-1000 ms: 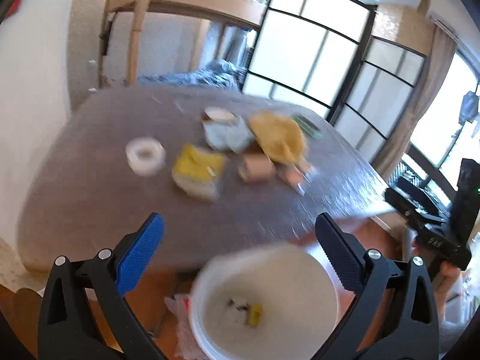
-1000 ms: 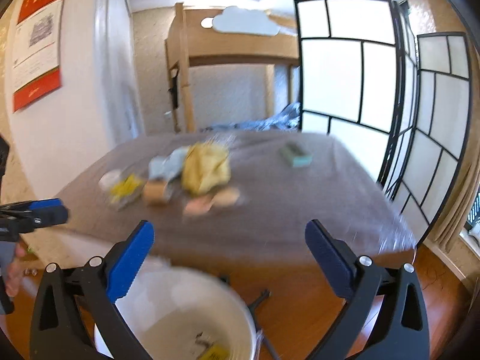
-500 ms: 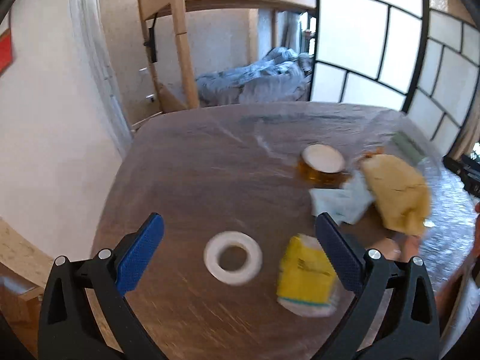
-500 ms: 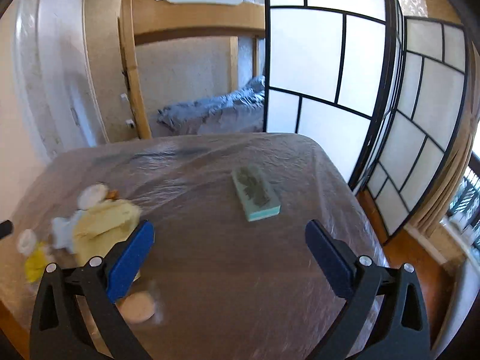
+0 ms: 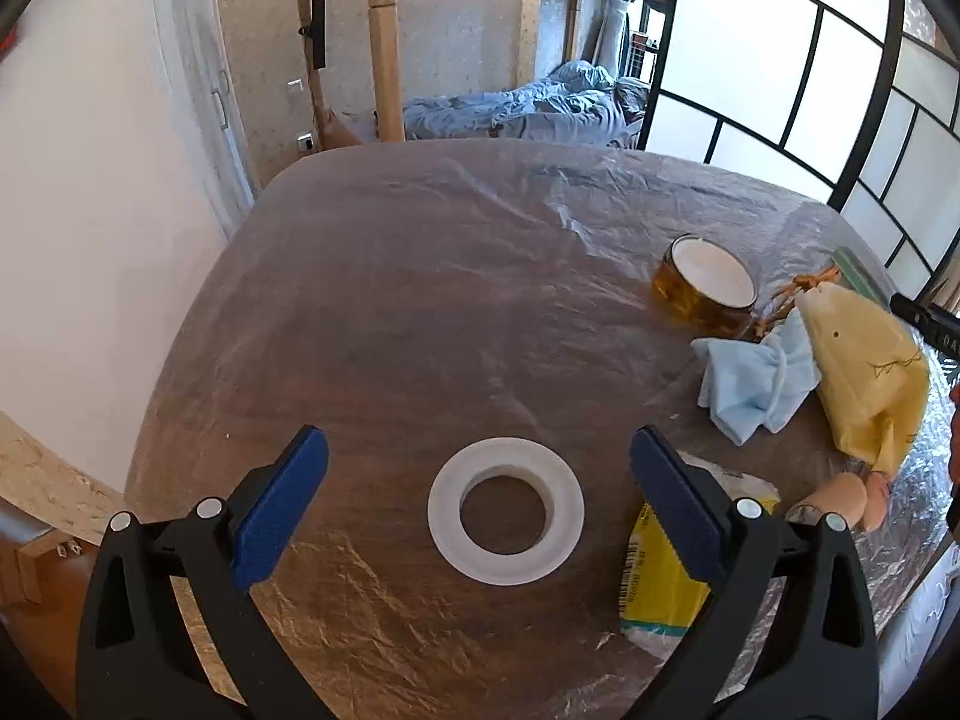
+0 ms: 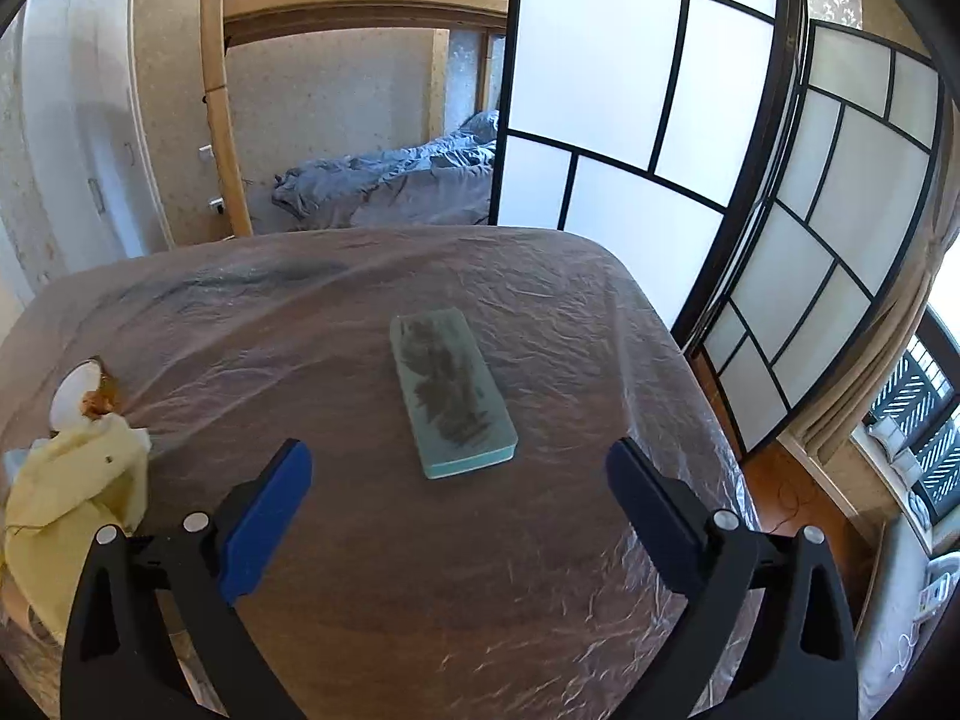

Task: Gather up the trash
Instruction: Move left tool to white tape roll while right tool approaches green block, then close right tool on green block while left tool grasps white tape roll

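Left gripper [image 5: 480, 492] hangs wide over the white plastic tape ring [image 5: 505, 528] on the plastic-sheeted brown table [image 5: 390, 312], nothing pinched. Right gripper [image 6: 459, 498], wide with its jaws closing, points at the pale green flat box [image 6: 450, 396], untouched. Yellow wrapper [image 5: 657, 588] just beside the ring.

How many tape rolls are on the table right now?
2. A white roll lies flat in front of the open left gripper; an amber roll sits farther back by the blue mask. More could be hidden under the yellow bag.
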{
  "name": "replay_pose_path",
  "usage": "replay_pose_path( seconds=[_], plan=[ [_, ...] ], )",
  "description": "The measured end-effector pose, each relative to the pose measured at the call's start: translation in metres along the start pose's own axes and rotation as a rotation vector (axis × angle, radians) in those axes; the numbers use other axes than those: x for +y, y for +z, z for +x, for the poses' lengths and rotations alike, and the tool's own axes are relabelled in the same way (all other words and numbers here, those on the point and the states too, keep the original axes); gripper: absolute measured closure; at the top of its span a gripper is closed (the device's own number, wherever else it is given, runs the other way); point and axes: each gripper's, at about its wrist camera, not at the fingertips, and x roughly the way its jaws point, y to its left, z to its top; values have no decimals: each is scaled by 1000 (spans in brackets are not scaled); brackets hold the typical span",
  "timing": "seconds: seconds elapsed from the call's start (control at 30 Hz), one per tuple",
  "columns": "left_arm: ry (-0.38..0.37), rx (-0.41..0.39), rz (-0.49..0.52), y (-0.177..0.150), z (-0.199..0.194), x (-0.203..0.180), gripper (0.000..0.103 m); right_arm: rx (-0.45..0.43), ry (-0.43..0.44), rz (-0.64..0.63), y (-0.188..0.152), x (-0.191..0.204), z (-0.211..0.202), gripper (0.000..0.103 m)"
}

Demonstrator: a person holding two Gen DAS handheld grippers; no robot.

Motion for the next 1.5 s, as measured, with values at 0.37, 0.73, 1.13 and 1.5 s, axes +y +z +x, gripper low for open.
replay_pose_path(
  seconds=[0.37, 0.73, 1.13, 1.5],
  plan=[
    [-13, 15, -48, -10, 8, 6, 2, 57, 14, 26, 2, -3, 18, 20],
    [-31, 5, -19, -5, 1, 19, 2, 48, 18, 115, 13, -7, 6, 28],
    [-39, 6, -9, -11, 1, 13, 11, 71, 9, 34, 6, 3, 24, 37],
    [-14, 9, 19, -13, 4, 9, 17, 82, 23, 27, 16, 9, 35, 43]
  ],
)
